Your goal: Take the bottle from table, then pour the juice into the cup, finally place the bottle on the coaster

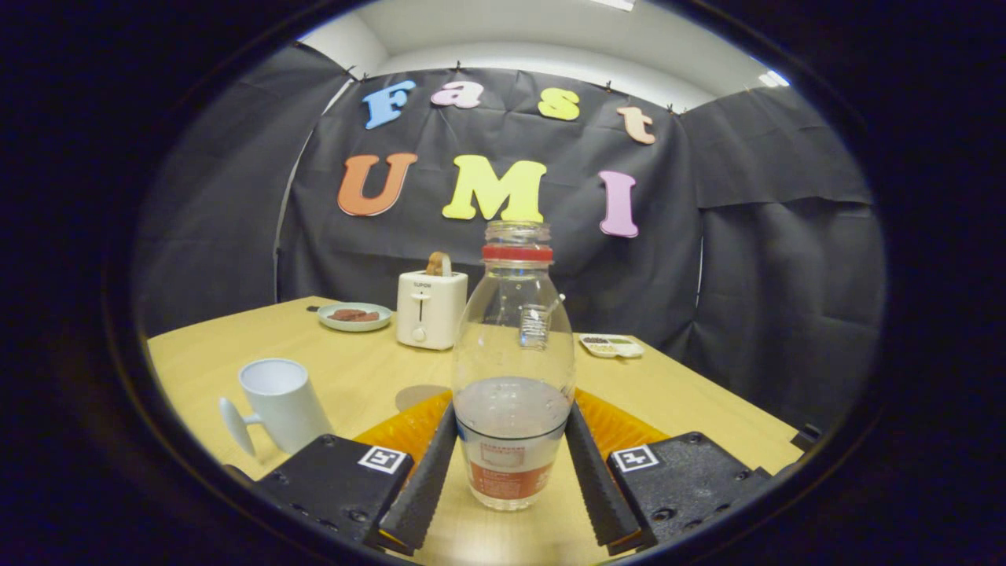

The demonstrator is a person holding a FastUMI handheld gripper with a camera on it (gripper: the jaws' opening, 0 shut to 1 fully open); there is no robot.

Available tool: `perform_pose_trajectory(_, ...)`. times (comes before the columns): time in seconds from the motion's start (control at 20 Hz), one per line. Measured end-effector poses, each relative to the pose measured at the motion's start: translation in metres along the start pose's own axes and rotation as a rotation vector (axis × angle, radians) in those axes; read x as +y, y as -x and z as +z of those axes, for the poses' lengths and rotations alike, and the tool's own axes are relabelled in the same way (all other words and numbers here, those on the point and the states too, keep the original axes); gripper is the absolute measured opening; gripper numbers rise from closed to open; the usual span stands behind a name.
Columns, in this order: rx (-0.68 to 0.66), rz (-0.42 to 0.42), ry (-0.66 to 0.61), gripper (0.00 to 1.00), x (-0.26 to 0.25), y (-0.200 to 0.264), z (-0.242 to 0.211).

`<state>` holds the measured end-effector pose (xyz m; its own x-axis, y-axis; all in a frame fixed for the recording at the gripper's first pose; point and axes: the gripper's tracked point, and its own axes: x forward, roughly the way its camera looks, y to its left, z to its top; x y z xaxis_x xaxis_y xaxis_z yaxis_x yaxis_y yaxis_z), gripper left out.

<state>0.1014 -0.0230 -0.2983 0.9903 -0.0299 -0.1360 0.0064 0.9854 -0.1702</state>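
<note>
**Inspector:** The gripper [511, 440] had its two fingers closed in against the lower body of the bottle [512, 369], one on each side, at about the level of the liquid line. Both appeared to press on it.

**Clerk:** Was the bottle lifted?

**Inspector:** I could not tell. Its base sat low between the fingers, over the table [354, 377], and contact with the wood was not clear. I judged the first step, the taking, as under way or just done. Its neck looked open, with a red ring below the mouth.

**Clerk:** And the rest?

**Inspector:** Outstanding. The cup [281, 405] stood upright to the left, apart from the bottle, handle outward; its inside was not visible, so no juice could be confirmed. Pouring and placing remained.

**Clerk:** The coaster?

**Inspector:** A round patch [420, 395] lay on the table just behind the bottle, partly hidden; possibly that. Farther off stood a toaster [430, 309], a plate [354, 316] and a small tray [611, 346], contents unclear.
</note>
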Motion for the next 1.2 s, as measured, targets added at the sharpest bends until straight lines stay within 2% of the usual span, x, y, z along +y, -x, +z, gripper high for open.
perform_pose_trajectory(0.1,-0.009,0.003,0.039,0.8,0.0,0.005,0.009)
perform_pose_trajectory(0.65,-0.022,-0.018,0.457,0.8,0.005,0.023,0.03)
perform_pose_trajectory(0.75,-0.007,-0.041,0.491,0.8,0.0,0.02,0.027)
perform_pose_trajectory(1.2,0.068,-0.027,0.696,0.81,0.005,0.012,0.015)
